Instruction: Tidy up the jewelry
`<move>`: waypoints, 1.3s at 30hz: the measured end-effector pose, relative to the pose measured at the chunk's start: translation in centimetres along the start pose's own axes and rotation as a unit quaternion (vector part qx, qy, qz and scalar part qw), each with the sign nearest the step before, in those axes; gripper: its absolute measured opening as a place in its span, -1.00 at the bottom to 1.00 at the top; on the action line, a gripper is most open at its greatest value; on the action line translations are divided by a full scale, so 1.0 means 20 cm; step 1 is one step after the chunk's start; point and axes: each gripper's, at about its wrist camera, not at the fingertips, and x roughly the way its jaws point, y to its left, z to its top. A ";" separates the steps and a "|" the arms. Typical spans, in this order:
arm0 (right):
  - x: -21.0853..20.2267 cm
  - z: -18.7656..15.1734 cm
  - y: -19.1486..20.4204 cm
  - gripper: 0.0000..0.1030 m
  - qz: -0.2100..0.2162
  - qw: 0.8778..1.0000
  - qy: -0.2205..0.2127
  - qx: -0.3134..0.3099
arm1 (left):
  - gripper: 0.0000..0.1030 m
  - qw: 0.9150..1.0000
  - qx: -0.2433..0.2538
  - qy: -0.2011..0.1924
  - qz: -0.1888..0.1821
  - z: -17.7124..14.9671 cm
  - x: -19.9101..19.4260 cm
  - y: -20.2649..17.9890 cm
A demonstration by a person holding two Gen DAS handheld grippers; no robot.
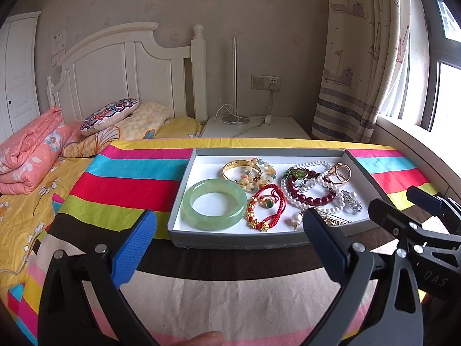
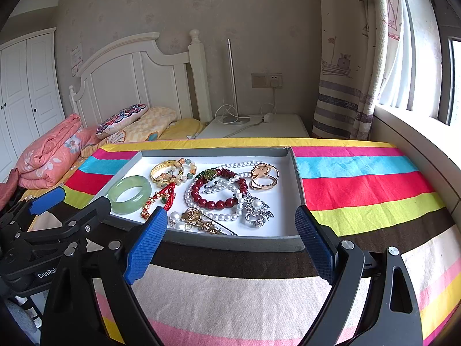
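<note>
A shallow grey tray (image 1: 230, 240) (image 2: 230, 243) with a white floor lies on a striped cloth and holds jewelry. A green jade bangle (image 1: 213, 204) (image 2: 129, 193) lies at its left. Beside it are a gold bangle (image 1: 234, 170) (image 2: 164, 170), a red cord bracelet (image 1: 266, 210) (image 2: 161, 197), a dark red bead bracelet (image 1: 311, 199) (image 2: 219, 203), a pearl necklace (image 1: 331, 186) (image 2: 230, 216), a gold scarf ring (image 1: 341, 173) (image 2: 263, 176) and a silver brooch (image 2: 256, 210). My left gripper (image 1: 229, 225) and right gripper (image 2: 230, 225) both stand open in front of the tray's near edge, empty.
The striped cloth (image 2: 368, 190) covers the table. A bed (image 1: 26, 201) with folded quilts and pillows lies to the left. A white nightstand (image 1: 259, 128) with a lamp and cables stands behind. Curtain (image 1: 354, 72) and windowsill are at the right.
</note>
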 end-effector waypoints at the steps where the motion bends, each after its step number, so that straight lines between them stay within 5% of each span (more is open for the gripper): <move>1: 0.00 0.00 0.00 0.68 0.000 1.000 0.000 0.000 | 0.95 1.000 0.000 0.000 0.000 0.00 0.00 0.00; 39: -0.01 0.01 0.01 0.68 0.001 1.000 -0.004 -0.003 | 0.95 1.000 0.014 0.007 0.015 -0.02 0.00 -0.01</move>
